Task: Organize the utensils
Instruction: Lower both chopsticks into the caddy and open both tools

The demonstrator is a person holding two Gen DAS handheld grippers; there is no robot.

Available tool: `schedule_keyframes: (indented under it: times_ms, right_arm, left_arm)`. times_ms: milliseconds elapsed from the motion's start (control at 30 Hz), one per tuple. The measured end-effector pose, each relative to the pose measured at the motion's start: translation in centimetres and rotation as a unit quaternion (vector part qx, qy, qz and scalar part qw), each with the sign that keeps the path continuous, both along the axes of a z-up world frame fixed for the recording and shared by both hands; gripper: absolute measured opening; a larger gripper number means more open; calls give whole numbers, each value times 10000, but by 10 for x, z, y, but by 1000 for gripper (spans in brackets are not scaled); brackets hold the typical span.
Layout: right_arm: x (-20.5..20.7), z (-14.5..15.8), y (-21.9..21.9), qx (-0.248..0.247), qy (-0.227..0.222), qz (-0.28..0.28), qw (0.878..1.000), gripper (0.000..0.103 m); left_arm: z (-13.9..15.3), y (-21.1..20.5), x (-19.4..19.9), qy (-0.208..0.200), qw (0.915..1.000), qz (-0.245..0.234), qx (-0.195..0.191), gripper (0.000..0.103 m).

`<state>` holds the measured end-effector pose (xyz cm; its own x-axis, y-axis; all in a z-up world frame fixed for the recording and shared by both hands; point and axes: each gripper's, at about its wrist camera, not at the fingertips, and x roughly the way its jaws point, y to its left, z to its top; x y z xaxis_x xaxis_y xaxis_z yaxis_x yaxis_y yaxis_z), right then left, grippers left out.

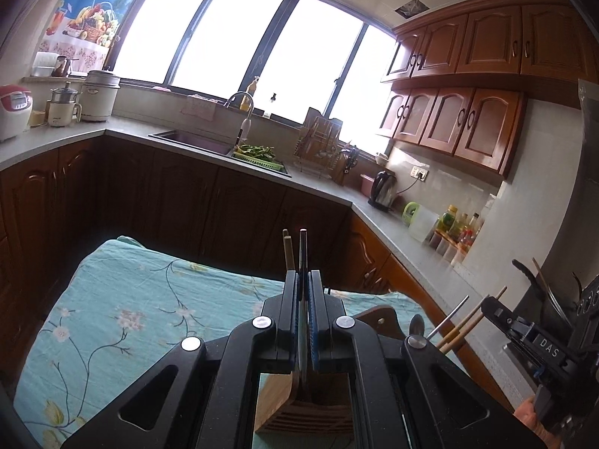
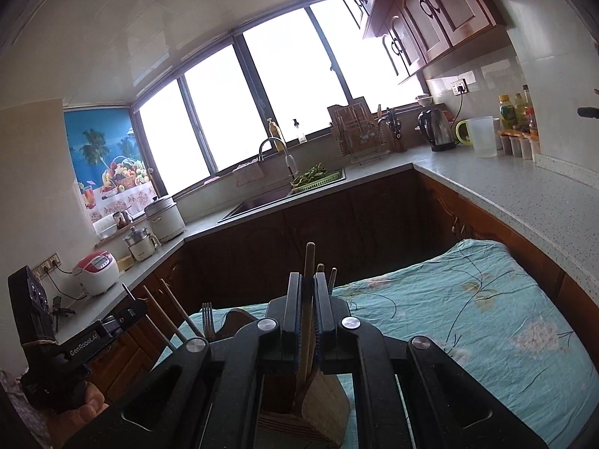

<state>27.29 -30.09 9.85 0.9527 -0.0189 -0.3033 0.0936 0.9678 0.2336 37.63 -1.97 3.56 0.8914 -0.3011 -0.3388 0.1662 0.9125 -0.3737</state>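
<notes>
Two tools are in play, and each is loaded. Starting at the left, our left tool (image 1: 304,280) is clenched on a thin flat utensil (image 1: 302,250), its dark tip standing up beyond the pads; what kind of utensil it is we cannot tell from its edge-on view. Two wooden sticks, probably chopsticks (image 1: 287,249), rise just left of it, and whether they are also pinched or simply stand behind we cannot say. Directly below this tool sits the wooden utensil holder (image 1: 284,400), on the surface covered with a teal floral cloth (image 1: 112,299).

Moving right, our right tool (image 2: 307,292) is closed on wooden chopsticks (image 2: 308,262); two more wooden ends (image 2: 332,277) poke up just right of its pads. In the right wrist view the same wooden holder (image 2: 322,404) lies under the fingers, and the gripped sticks seem to run down into its open slot. A fork (image 2: 207,318) stands near the holder's left side.

We judge the step in hand to be dropping utensils into the holder, with both tools positioned over it at once. Next, we think each piece must be lined up with a slot, lowered until it bears on the bottom, and only then released. Working one side at a time would keep the tools from crowding each other over the narrow openings.
</notes>
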Motion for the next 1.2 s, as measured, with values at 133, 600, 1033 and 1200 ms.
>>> schedule_keyframes:
  times_ms: [133,600,1033,1200]
  right_arm:
    - [8,-7,2,-68,264,82,9996,6]
    - [10,-6,3,-104,351,79,9993,8]
    - [-36,5,-12,303,-67,38,9995,82]
    - [-66,6,-15,332,-136,36,9993,91]
  left_arm:
    - [1,-1,10,183,9998,-79,98,3]
    - [15,11,15,249,9995,-133,162,4]
    - [16,29,-33,302,9994,104,99,63]
    - [13,30,-68,345,9992,56,218,79]
